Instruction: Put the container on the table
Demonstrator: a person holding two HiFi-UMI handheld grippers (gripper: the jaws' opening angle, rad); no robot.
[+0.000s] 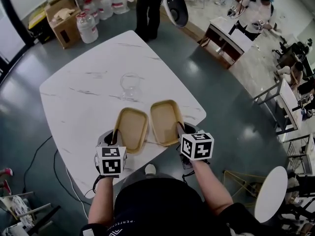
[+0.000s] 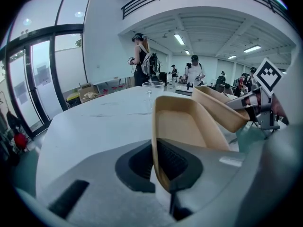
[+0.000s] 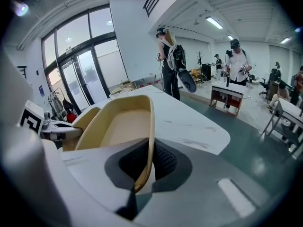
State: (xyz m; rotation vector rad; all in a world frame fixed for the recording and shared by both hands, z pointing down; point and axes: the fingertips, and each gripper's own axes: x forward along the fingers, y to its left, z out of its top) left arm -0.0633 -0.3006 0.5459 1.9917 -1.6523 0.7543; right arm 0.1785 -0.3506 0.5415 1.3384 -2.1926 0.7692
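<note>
So you've got the tan container [image 1: 132, 129] pinched from both sides. Your left gripper [image 1: 116, 138] is clamped tight on the near rim of the left half, and your right gripper [image 1: 181, 132] has the same thin-rim grip on the right half [image 1: 166, 122]. The two halves lie open side by side, and I can't tell for sure whether they're hinged together. They sit right over the near edge of the white table [image 1: 83, 97], tilted, and to me they look not quite down on it.

Stuff I'd watch:
- **Too near the edge:** let go here and the near ends hang off the table, so it could tip toward your lap.
- **Rim grip:** those walls look thin and flexy, so a twist could make it bend or slide out of the pads.
- **Uneven hands:** lower one side faster and the halves may fold or strain.
- **Clear cup:** the cup [image 1: 130, 86] stands mid-table just beyond the container, so a big push forward could knock it.
</note>
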